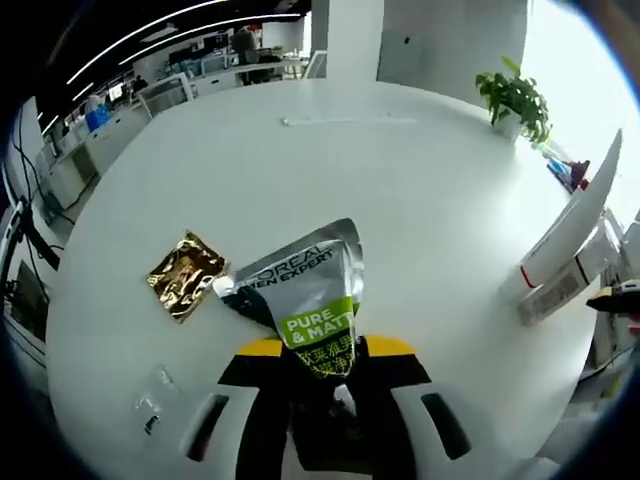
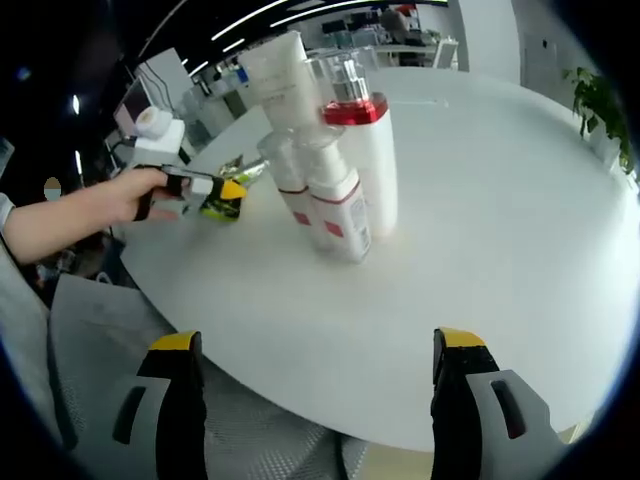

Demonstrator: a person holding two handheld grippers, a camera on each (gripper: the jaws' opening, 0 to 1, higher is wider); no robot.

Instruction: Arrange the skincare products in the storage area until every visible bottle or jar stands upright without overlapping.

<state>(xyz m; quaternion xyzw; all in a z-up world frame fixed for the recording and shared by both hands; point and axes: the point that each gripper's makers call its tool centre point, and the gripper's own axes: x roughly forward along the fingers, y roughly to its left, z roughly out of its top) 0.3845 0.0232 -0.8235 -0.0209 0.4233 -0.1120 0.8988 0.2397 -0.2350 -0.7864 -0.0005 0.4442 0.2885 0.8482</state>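
White and round, the table (image 1: 330,180) carries everything against an open office behind. On it, a silver L'Oreal sachet (image 1: 310,290) with a green band lies flat, its lower end pinched between the jaws of the left gripper (image 1: 322,372), which is clenched on that end. It looks light, soft and crinkly; it would likely flop and slide on the smooth top, so a hold near a sealed edge seems safest. Just beside it, to its left, lies a crumpled gold foil packet (image 1: 185,275), apart from the jaws.

In the right gripper view, a cluster of pump bottles (image 2: 335,190) and a white tube (image 2: 275,75) stands upright near mid-table, touching one another. They look stiff, top-heavy and easy to topple. The right gripper (image 2: 325,390) hangs released off the near edge, well apart from them. A potted plant (image 1: 515,100) sits at the far edge.
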